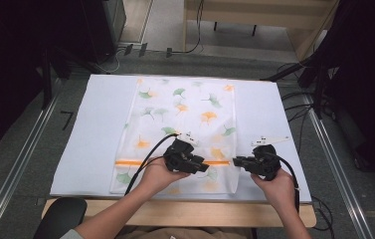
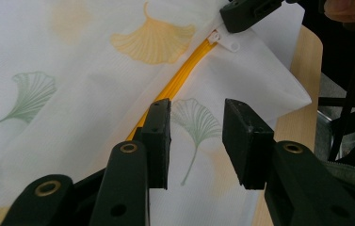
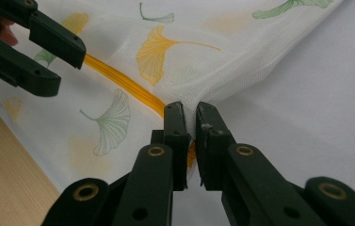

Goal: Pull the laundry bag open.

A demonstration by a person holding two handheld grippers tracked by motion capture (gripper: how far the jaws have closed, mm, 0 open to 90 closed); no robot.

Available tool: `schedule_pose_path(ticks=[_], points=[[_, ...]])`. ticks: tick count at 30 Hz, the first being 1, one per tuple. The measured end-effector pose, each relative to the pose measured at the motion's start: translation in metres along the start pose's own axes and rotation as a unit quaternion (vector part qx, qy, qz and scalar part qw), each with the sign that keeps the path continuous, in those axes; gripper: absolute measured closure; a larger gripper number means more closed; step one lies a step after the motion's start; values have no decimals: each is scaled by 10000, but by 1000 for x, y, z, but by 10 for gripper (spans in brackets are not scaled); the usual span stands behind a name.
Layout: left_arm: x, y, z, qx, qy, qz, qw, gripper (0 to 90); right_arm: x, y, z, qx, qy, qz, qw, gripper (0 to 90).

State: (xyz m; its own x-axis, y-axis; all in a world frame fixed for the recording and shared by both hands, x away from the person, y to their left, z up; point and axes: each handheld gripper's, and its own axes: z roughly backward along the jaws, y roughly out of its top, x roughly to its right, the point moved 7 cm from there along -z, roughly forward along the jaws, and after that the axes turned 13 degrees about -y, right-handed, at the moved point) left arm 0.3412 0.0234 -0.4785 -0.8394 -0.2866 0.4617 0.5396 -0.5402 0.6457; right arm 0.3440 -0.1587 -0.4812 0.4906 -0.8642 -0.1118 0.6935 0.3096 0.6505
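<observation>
Mesh bag (image 1: 185,114) lies flat, zipper (image 2: 184,75) closed; right claw (image 3: 190,141) pinches its edge, left claw (image 2: 196,141) released.

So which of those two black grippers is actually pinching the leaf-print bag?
The right gripper: its jaws are shut on the bag's edge at the end of the orange zipper. The left gripper stands open over the fabric.

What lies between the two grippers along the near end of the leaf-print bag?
In the high view, a stretch of the orange zipper lies between the left gripper and the right gripper, on the bag's white mesh.
</observation>
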Motion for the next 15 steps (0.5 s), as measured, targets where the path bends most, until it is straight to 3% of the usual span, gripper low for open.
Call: schedule_pose_path(ticks=[15], points=[[10,9,-32,3,-125,-52,9999,659,-1,-1,-2,-72,-35,28,10000,861]])
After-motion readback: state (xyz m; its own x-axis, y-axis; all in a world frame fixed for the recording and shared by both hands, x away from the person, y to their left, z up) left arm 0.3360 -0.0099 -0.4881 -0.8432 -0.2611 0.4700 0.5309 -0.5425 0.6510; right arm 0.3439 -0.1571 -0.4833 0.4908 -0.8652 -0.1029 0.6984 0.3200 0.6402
